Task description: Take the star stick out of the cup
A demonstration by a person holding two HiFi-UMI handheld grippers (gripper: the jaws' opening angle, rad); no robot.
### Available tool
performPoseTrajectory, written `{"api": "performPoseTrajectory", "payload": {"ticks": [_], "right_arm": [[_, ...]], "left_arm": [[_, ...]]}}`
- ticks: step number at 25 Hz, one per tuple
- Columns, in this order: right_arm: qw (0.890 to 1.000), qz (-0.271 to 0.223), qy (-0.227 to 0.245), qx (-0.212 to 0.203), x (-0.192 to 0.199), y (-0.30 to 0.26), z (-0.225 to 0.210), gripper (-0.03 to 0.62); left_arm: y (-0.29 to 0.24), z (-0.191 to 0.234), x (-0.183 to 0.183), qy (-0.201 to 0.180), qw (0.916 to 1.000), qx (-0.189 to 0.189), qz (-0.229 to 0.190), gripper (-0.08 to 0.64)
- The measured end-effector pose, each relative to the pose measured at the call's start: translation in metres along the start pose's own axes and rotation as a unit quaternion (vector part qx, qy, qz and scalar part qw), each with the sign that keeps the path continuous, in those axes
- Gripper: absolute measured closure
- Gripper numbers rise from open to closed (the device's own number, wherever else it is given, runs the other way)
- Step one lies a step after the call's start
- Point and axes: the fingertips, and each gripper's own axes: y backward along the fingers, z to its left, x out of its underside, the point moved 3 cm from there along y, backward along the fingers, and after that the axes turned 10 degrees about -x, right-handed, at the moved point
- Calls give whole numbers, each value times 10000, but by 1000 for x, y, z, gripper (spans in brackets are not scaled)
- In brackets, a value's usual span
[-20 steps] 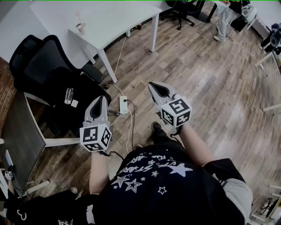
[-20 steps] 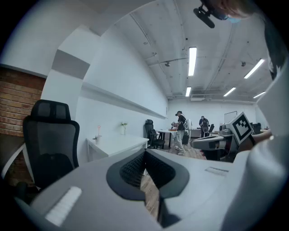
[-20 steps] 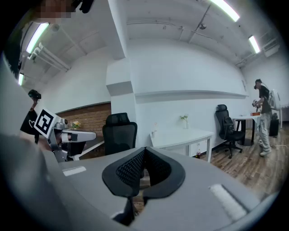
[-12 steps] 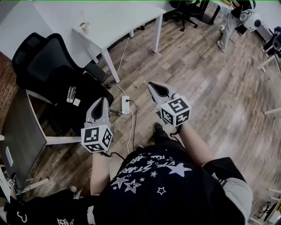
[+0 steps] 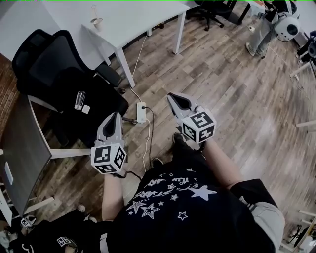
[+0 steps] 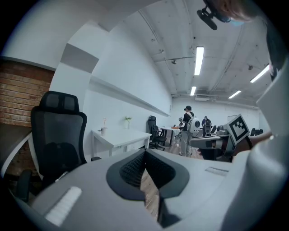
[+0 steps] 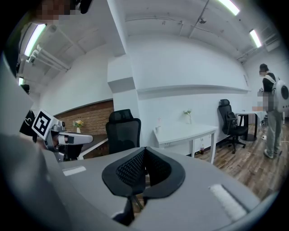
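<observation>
The cup [image 5: 97, 21] stands far off on the white table [image 5: 133, 22] at the top of the head view, with the thin star stick [image 5: 94, 10] upright in it. Both grippers are held at waist height over the wooden floor, well short of the table. My left gripper [image 5: 114, 115] is shut and empty. My right gripper [image 5: 174, 97] is also shut on nothing. The cup [image 6: 103, 131] appears small in the left gripper view. The right gripper view also shows the cup [image 7: 157, 129] and its stick [image 7: 159, 121].
A black office chair [image 5: 54, 64] stands between me and the table, beside a dark desk [image 5: 22, 148] at the left. A power strip [image 5: 141, 111] and cable lie on the floor ahead. A person with a backpack [image 6: 187, 128] stands farther back.
The head view has shifted slightly: the table and cup now sit a little higher and further right in the picture. Both grippers keep the same shut pose.
</observation>
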Motion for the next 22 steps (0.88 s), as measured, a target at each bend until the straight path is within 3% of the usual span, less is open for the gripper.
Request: {"api": "performPoseTrajectory", "payload": {"ticks": [6, 10, 16, 20, 22], "right_arm": [[9998, 113, -173, -14, 11, -10, -26, 576], [9998, 51, -186, -93, 9, -37, -66, 576], [9985, -26, -271, -471, -11, -97, -161, 575], [9971, 63, -224, -718, -40, -128, -230, 575], [9954, 132, -123, -946, -52, -144, -255, 575]], "left_arm": [[-15, 8, 8, 96, 9996, -238, 139, 557], [-57, 7, 7, 37, 9992, -352, 196, 557], [-156, -7, -16, -98, 9982, -578, 162, 557], [-220, -21, -44, 215, 9961, -849, -74, 557], [-245, -23, -55, 195, 9938, -1084, -164, 557]]}}
